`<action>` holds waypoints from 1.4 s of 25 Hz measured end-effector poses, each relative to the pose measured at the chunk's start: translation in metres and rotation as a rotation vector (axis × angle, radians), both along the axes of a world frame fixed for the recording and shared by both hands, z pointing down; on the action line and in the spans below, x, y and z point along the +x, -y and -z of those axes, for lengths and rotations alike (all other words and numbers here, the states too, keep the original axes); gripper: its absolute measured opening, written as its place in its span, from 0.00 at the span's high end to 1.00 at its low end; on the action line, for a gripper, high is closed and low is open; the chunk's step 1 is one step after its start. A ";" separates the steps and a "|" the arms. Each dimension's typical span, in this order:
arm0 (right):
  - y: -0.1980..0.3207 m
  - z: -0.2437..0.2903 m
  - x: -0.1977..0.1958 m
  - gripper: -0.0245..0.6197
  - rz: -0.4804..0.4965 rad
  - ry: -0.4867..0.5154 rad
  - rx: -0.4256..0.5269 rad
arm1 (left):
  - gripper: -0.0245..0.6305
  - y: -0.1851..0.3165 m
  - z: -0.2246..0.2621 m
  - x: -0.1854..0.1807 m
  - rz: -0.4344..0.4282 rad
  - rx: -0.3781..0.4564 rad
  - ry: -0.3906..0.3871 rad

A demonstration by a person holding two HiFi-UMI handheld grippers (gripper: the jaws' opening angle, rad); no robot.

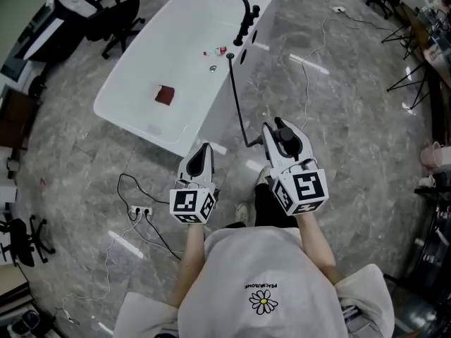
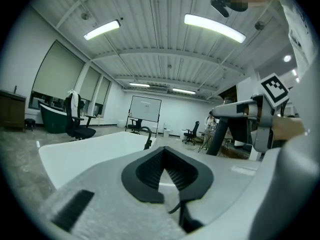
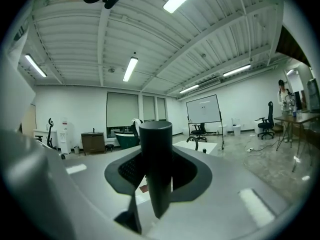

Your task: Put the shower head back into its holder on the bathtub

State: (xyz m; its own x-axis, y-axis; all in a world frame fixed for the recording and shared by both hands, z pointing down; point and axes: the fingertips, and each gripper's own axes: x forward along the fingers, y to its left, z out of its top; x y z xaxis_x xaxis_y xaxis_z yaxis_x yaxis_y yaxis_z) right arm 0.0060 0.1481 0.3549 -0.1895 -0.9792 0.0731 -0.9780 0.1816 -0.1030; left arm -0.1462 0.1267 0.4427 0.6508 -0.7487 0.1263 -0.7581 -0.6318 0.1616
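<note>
The red thing [image 1: 164, 95] in the bathtub [image 1: 176, 51] is too small to identify.

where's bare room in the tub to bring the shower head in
Bare: the bathtub floor between the red square and the near rim, and the far end left of the faucet. Crowded: by the faucet, where the drain, a small red item and the hose cluster.

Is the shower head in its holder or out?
Out: the right gripper holds the shower head away from the bathtub, hose trailing.
</note>
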 end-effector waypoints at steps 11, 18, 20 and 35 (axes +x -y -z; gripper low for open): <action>0.215 0.016 0.103 0.78 0.119 0.016 0.039 | 0.96 0.197 0.025 0.143 0.002 0.083 -0.044; 0.300 0.060 0.121 0.78 0.193 0.014 0.137 | 0.85 0.256 -0.002 0.189 0.005 0.057 -0.052; 0.319 0.075 0.119 0.78 0.216 0.036 0.163 | 0.80 0.272 -0.019 0.201 -0.027 0.028 -0.050; 0.422 0.183 0.104 0.79 0.369 0.116 0.272 | 0.73 0.393 -0.158 0.253 -0.048 -0.303 0.008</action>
